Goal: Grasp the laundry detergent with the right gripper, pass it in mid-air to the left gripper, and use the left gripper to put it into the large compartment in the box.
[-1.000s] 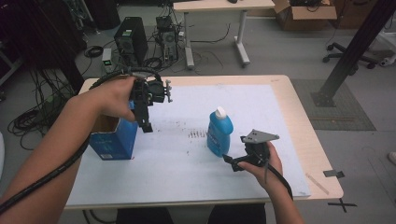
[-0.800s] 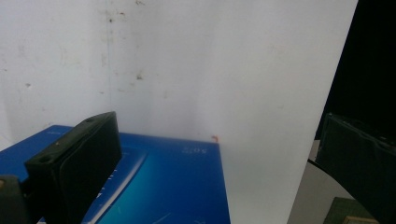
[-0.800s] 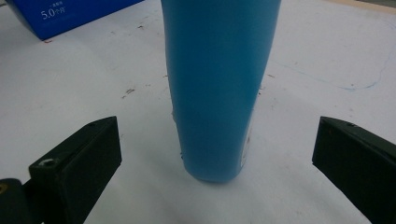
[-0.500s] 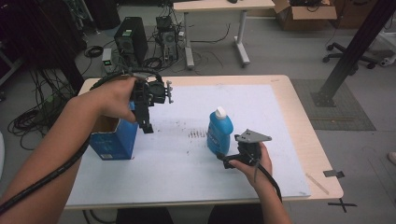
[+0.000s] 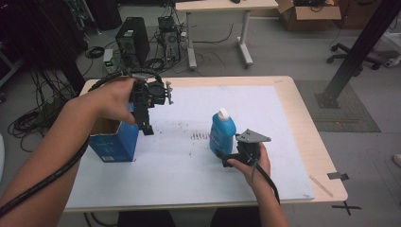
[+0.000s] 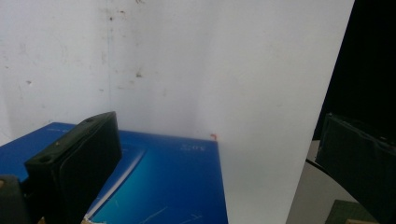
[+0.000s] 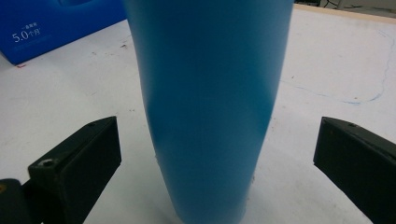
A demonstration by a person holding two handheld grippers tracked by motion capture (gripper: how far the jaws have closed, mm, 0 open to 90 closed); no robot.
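Right gripper view: blue bottle (image 7: 208,107) upright, dead centre between parted jaws of right gripper (image 7: 215,158), neither touching. Left gripper (image 6: 219,158) likewise spread, above blue box (image 6: 159,182).

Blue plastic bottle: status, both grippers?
Right gripper open, jaws flanking upright blue plastic bottle, not touching. Left gripper open above blue cardboard box. Nothing between.
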